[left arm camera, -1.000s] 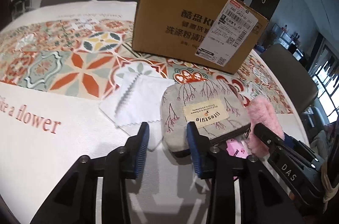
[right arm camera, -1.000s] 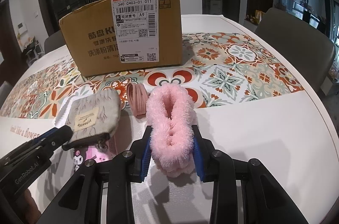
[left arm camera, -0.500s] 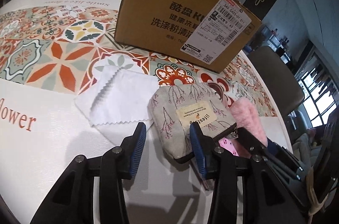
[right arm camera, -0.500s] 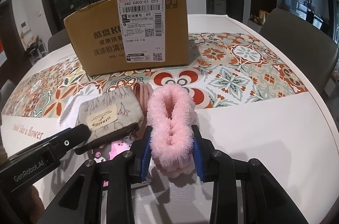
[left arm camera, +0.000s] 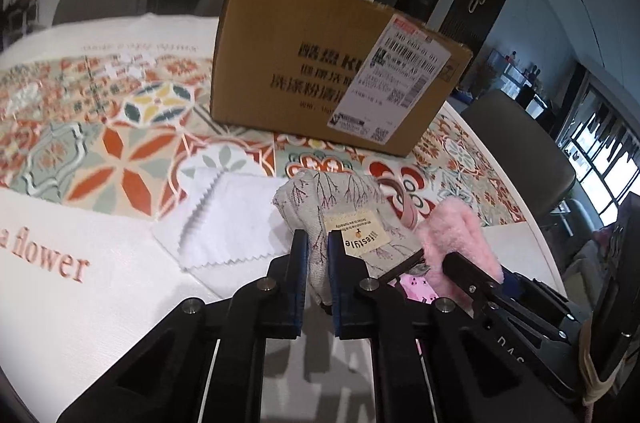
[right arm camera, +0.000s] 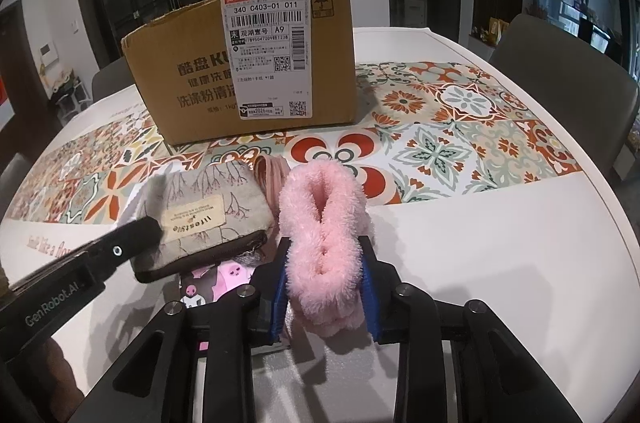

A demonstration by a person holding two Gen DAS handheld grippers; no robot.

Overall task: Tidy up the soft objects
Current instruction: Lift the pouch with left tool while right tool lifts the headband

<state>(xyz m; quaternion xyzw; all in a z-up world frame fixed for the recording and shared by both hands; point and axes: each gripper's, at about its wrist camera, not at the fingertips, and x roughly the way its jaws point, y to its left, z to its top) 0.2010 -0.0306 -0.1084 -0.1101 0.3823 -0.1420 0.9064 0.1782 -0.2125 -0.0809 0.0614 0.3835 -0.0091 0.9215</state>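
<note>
Left wrist view: the left tongs [left arm camera: 317,259] are closed nearly together, pinching a fold of the grey fabric pouch [left arm camera: 340,211], printed with branch motifs and a cream label. A white zigzag-edged cloth [left arm camera: 228,219] lies at 9 o'clock of the pouch; the cardboard box [left arm camera: 320,63] stands at 12 o'clock.

Right wrist view: the right tongs [right arm camera: 324,283] are partly closed, gripping the pink fluffy looped item [right arm camera: 322,219] on the bench [right arm camera: 500,263]. The pouch [right arm camera: 204,219] sits at its 9 o'clock.
</note>
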